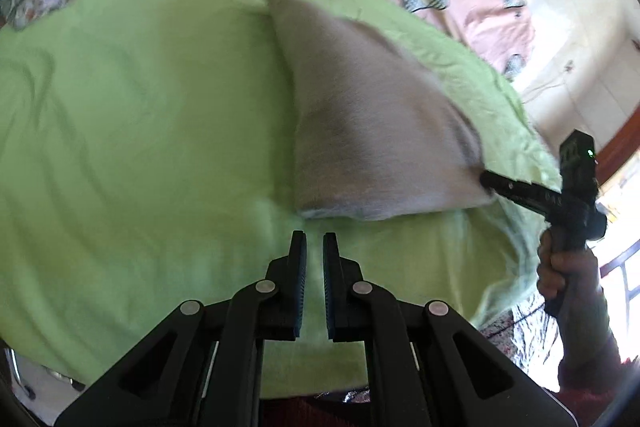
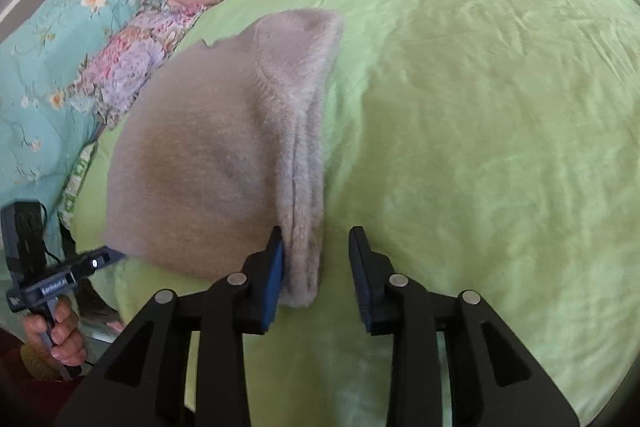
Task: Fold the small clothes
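Fuzzy beige-grey knit garment (image 2: 208, 163) lies folded on light green bedsheet (image 2: 480, 107). Right gripper (image 2: 316, 247) jaws spread wide around garment's near folded edge — left pad touching it, not clamped. Left gripper (image 1: 314, 241) narrowly parted, empty, just short of garment (image 1: 360, 123).

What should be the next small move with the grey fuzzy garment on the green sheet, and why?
Probably close the right gripper on the grey fuzzy garment. Its jaws stand open around the garment's near rolled edge, one pad touching the cloth. The left gripper is nearly closed, holds nothing, and sits just short of the garment's near edge on the green sheet.
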`<state>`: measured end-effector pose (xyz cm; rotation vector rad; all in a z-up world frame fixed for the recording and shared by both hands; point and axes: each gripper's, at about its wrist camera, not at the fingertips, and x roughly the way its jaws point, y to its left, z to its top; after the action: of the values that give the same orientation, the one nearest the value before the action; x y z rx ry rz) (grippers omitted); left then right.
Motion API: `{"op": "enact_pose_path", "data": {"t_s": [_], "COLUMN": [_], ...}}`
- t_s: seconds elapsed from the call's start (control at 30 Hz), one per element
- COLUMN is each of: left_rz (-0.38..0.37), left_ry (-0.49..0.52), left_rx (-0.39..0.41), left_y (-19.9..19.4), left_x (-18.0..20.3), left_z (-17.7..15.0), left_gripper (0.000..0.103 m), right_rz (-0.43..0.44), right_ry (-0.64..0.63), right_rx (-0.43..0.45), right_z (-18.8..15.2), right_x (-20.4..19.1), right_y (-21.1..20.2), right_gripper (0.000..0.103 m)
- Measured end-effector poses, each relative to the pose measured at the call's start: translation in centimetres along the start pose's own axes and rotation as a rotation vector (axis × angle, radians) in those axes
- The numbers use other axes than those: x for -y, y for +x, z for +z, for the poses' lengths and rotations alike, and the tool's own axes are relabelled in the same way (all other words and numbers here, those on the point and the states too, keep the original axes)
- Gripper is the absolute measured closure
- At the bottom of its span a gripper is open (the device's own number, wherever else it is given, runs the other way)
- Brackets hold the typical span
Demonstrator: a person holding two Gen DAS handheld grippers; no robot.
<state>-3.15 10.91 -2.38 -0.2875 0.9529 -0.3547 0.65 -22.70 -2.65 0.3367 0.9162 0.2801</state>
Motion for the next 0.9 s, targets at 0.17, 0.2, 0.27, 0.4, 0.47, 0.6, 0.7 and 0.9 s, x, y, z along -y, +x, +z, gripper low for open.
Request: {"op": "enact_pose_path", "data": {"t_s": [0.17, 0.2, 0.27, 0.4, 0.47, 0.6, 0.7, 0.9], "left_rz": [-0.078, -0.085, -0.077, 0.023, 0.030, 0.058, 0.039, 0.018], "left_ry": [0.064, 0.078, 0.118, 0.168, 0.160, 0.125, 0.115, 0.106], "left_rx": [0.099, 0.112, 0.126, 0.120, 0.106, 0.030, 0.015, 0.011], "left_y": [-1.6, -1.2, -0.2, 3.0, 4.5, 7.6, 9.2, 9.9], "left_x": [2.7, 3.2, 4.2, 4.9, 4.3, 2.2, 1.3, 0.6], "left_z": [3.9, 4.9, 7.2, 10.1, 11.5, 12.6, 12.6, 12.6], "left_gripper": [0.093, 0.092, 0.090, 0.090, 0.090, 0.096, 0.096, 0.097], "right_rz": [0.049, 0.076, 0.108, 0.076, 0.079, 0.041, -0.007, -0.046], "right_ry": [0.025, 0.015, -0.017, -0.050, -0.062, -0.108, -0.117, -0.118], "right_rx": [0.131, 0.142, 0.148, 0.118, 0.095, 0.031, -0.035, -0.028], "right_z": [2.8, 3.5, 4.7, 6.3, 6.8, 7.3, 7.2, 8.4], "right_x": [-1.4, -2.1, -3.9, -6.0, -6.3, -6.5, -5.6, -4.0], "right_y": [-3.3, -3.2, -2.4, 0.7, 1.9, 4.5, 7.1, 9.0], "right_gripper": [0.068, 0.068, 0.068, 0.068, 0.068, 0.069, 0.072, 0.073]}}
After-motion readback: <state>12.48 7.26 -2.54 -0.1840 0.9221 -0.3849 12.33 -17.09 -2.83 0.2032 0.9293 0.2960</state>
